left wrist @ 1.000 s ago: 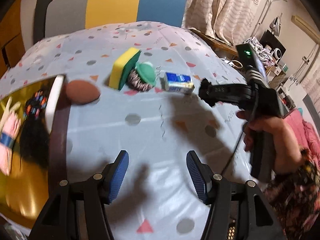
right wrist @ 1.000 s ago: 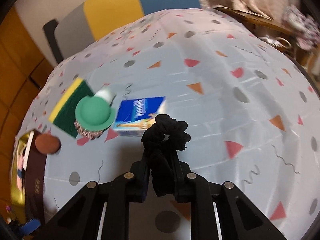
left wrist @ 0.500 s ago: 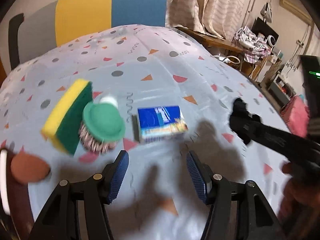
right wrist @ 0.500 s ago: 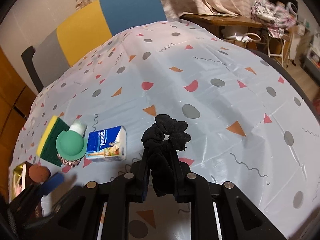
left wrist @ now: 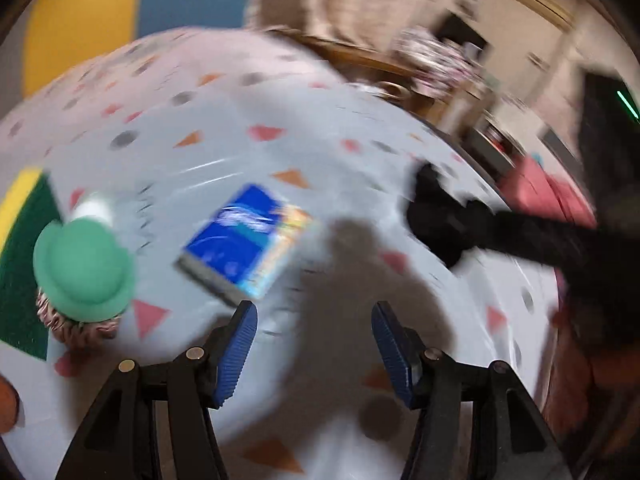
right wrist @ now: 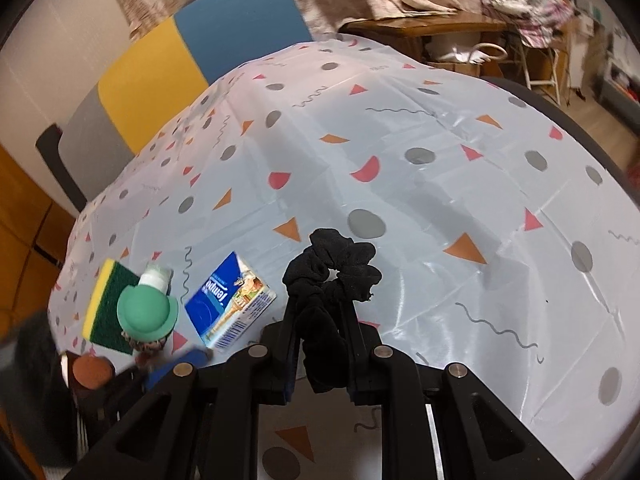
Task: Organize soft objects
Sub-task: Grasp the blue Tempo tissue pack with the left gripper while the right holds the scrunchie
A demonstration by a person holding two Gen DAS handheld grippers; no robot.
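Blue-padded left gripper [left wrist: 314, 346] hangs spread and empty over the tablecloth [left wrist: 248, 104], the tissue pack [left wrist: 248, 240] just beyond its left pad. From the right wrist, the right gripper [right wrist: 320, 320] pinches a black scrunchie [right wrist: 332, 276] above the tablecloth's near edge, right of the pack.

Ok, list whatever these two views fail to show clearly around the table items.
- Left wrist view: motion blur smears the tissue pack; its print is unreadable.
- Left wrist view: the sponge is cut off by the left edge.
- Right wrist view: the brown round object is partly hidden by the blurred left tongs.
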